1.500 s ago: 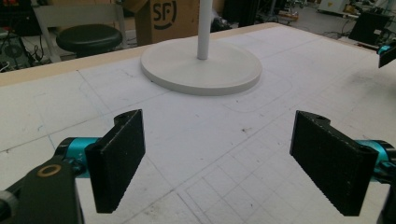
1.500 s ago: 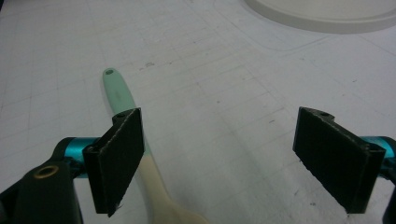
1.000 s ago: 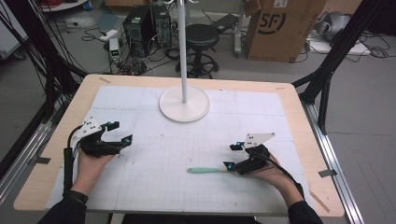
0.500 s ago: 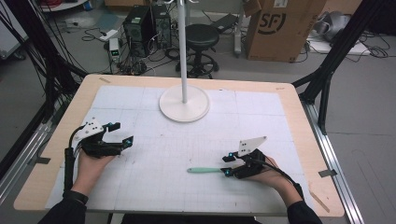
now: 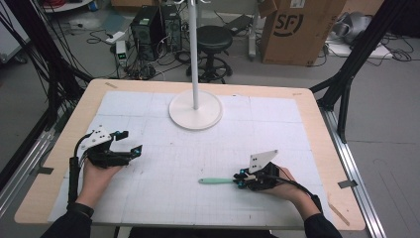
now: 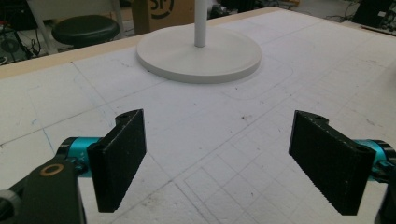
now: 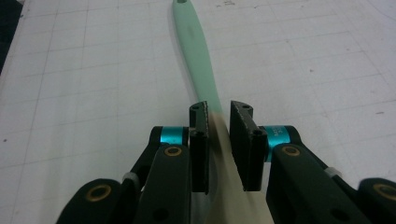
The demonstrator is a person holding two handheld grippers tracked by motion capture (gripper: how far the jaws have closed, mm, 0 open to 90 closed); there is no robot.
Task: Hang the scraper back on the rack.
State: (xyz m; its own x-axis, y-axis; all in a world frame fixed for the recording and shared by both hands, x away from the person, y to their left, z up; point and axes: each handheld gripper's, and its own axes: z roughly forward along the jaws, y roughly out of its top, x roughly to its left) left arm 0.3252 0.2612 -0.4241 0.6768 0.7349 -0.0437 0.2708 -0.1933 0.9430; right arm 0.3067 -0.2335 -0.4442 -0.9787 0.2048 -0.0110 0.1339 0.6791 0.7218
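right claw (image 7: pixel 218 122) clamping green-handled tool (image 7: pixel 196 51), left claw (image 6: pixel 224 163) wide

Lab, cabled rig frame (image 5: pixel 47 74), computer tower (image 5: pixel 147 25), carton (image 5: pixel 291 29)

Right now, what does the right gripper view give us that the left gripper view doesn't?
Right gripper view: the right gripper, its fingers closed on the mint-green tool, whose handle runs away across the mat; they have just been closing. Left gripper view: the left gripper, fingers wide apart with nothing between them, the white stand base and a black stool beyond. Both: the white gridded mat.
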